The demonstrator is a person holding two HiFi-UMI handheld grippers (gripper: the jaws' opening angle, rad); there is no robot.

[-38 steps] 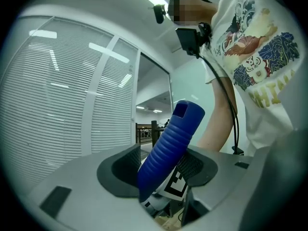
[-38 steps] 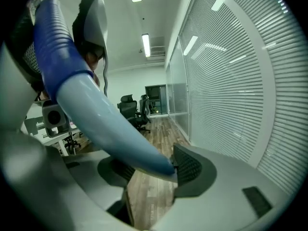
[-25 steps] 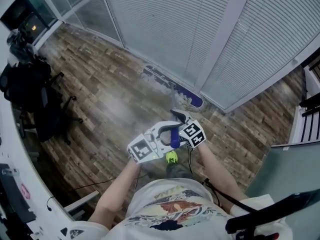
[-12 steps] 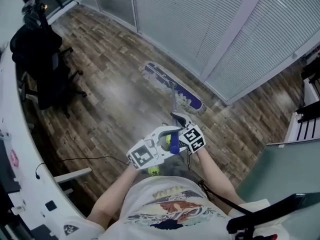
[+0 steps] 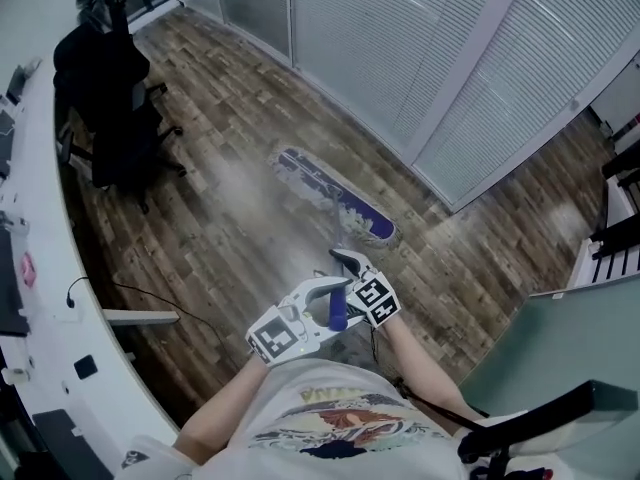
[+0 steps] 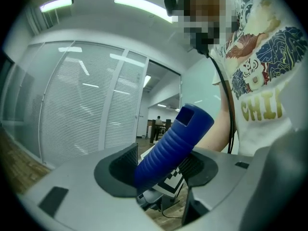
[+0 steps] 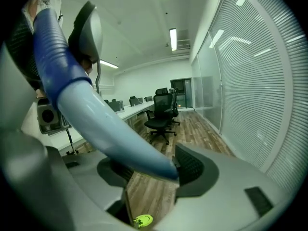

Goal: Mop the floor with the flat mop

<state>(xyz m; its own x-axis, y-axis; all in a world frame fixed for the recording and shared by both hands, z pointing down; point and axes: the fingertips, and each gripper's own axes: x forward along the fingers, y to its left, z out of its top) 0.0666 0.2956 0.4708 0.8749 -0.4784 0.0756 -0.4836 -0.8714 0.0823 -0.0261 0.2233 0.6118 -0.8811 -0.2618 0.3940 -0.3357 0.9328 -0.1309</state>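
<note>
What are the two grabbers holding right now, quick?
The left gripper is closed on the blue handle grip.
The right gripper is closed on the mop pole.

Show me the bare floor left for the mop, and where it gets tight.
Bare: the wide strip of floor between mop head and office chair, and the band along the blinds wall. Crowded: by the desk, where a cable lies.
</note>
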